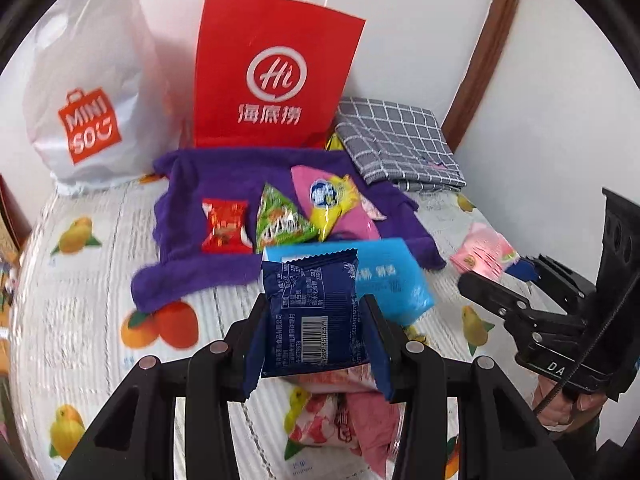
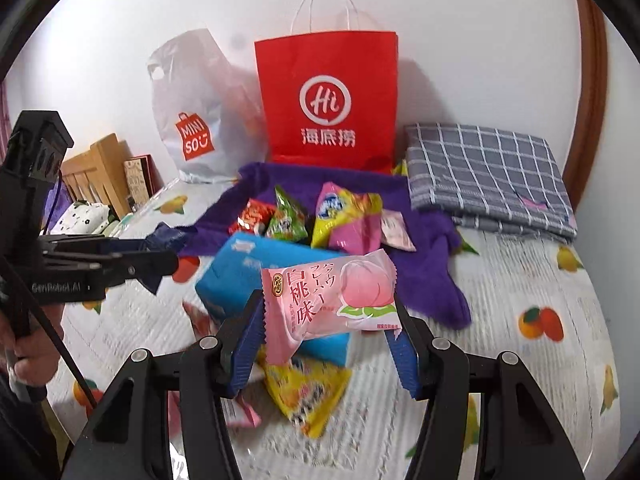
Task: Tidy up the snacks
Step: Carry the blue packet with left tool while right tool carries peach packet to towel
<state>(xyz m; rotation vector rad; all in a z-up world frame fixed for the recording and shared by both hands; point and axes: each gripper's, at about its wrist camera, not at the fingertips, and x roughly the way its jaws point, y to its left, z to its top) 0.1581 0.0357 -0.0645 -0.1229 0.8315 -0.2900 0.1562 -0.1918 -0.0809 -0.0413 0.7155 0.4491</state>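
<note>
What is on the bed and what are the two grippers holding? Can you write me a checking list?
Surface: bed cover printed with fruit.
Job's things: red, green and yellow-pink snacks on purple cloth; blue box beside them; more packets lie below the grippers.
Clutter: folded checked cloth.
Grippers: left gripper shut on dark blue packet; right gripper shut on pink peach packet.
Cables: black cable on the right gripper.
Surroundings: red paper bag, white Miniso bag, white wall.
</note>
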